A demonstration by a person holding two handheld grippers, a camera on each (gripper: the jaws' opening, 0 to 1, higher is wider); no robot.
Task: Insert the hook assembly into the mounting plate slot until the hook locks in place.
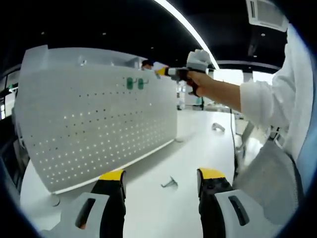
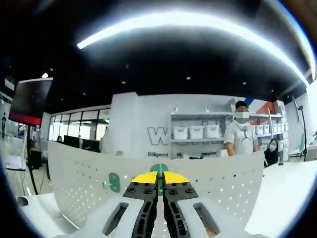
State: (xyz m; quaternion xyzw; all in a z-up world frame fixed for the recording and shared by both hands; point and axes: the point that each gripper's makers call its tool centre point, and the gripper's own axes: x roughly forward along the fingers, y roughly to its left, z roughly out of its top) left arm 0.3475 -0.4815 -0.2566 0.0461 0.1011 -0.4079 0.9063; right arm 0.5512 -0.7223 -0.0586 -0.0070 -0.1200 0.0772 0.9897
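Green hook [image 2: 159,168]: small, light, rigid plastic, clamped between right gripper [image 2: 159,179] tips against the pegboard [image 2: 79,173] ahead; left gripper [image 1: 161,174] apart, empty, above tabletop [image 1: 198,144].

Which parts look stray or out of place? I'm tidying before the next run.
Two metal hooks lie loose on the white table: one between the left gripper jaws, another farther off. Two green hooks sit in the perforated panel. The right gripper is shut on a green hook.
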